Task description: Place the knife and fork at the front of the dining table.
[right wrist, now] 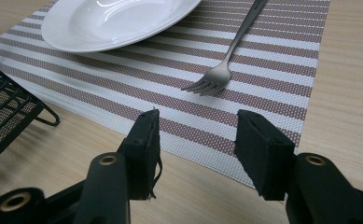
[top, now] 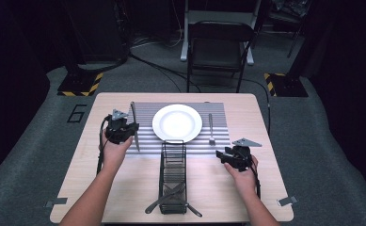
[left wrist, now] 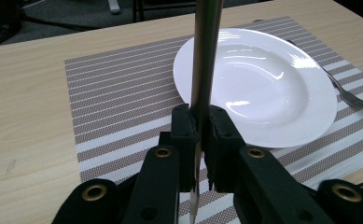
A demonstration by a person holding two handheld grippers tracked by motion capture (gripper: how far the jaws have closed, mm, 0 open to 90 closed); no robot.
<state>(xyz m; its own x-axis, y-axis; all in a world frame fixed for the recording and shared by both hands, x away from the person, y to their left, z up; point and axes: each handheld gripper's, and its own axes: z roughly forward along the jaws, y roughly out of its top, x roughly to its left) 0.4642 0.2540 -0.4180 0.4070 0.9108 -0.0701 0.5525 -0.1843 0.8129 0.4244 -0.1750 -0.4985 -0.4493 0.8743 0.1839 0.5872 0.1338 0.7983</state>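
Note:
A steel table knife point(left wrist: 206, 60) is clamped between the pads of my left gripper point(left wrist: 198, 140). In the high view the left gripper point(top: 124, 129) hovers over the left part of the striped placemat point(top: 145, 141), with the knife point(top: 134, 122) lying along the mat's left side, beside the white plate point(top: 177, 122). A fork point(top: 210, 128) rests on the mat right of the plate. My right gripper point(top: 226, 156) stands open near the mat's right front corner, with nothing between its pads; the fork's tines point(right wrist: 207, 84) lie just ahead of the right gripper point(right wrist: 197, 140).
A black wire cutlery basket point(top: 173, 176) stands at the table's front middle with some cutlery point(top: 166, 200) in it; its corner point(right wrist: 11, 116) is to the left of my right gripper. A folding chair point(top: 218, 49) stands beyond the table.

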